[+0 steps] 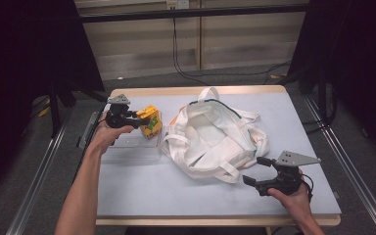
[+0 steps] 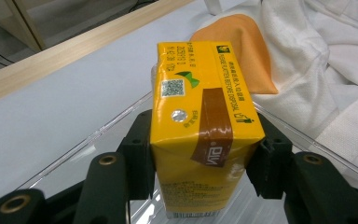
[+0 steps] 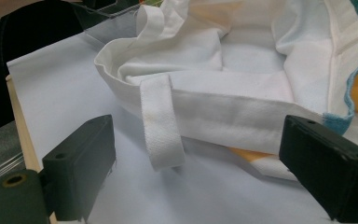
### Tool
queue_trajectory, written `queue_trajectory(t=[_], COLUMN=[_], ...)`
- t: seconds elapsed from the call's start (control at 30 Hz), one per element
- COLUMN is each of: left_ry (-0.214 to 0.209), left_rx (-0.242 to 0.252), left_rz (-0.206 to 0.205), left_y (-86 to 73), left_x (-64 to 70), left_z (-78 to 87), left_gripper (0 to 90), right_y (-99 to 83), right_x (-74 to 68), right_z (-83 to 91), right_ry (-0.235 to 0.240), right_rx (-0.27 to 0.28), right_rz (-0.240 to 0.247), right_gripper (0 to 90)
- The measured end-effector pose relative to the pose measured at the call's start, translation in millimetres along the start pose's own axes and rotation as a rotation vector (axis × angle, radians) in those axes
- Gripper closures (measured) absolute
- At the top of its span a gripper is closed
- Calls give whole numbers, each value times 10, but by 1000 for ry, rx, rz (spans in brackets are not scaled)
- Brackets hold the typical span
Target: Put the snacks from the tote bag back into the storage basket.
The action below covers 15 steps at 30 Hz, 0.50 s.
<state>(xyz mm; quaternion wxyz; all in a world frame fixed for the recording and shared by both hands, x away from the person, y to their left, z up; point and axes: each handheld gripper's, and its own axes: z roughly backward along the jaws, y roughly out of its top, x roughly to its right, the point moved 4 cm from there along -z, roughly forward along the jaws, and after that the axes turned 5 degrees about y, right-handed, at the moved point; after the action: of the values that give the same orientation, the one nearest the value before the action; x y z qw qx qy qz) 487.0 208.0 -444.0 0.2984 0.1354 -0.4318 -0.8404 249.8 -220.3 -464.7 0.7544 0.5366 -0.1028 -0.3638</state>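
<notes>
A yellow drink carton (image 1: 151, 120) with a brown band is held over a clear plastic tray (image 1: 132, 147) at the table's left. My left gripper (image 1: 138, 118) is shut on the yellow drink carton (image 2: 200, 126), its black pads (image 2: 137, 154) pressing both sides. A white cloth tote bag (image 1: 213, 139) with orange and teal trim lies crumpled in the middle of the table. My right gripper (image 1: 255, 170) is open just to the front right of the bag. In the right gripper view a white strap (image 3: 161, 123) of the bag (image 3: 242, 60) lies on the table between the open jaws.
The pale blue table top (image 1: 176, 191) has a wooden edge (image 1: 196, 90) at the far side. The clear tray's rim (image 2: 98, 135) runs under the carton. Black curtains and cables stand beyond the table. A metal rail (image 1: 39, 171) runs along the left floor.
</notes>
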Motion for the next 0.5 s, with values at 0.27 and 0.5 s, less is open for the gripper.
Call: queue_trajectory(t=[0.27,0.5], left_ry=[4,31], left_rx=[-22,-45], left_rz=[47,70], left_y=[-17,-10], left_x=[-10,3], left_z=[12,-6], left_gripper=[494,315], right_y=[-1,-2], right_x=[-7,-9], right_z=[-11,-15], right_ry=[4,6], right_rx=[-1,-3], right_rz=[9,8], right_gripper=[103,103])
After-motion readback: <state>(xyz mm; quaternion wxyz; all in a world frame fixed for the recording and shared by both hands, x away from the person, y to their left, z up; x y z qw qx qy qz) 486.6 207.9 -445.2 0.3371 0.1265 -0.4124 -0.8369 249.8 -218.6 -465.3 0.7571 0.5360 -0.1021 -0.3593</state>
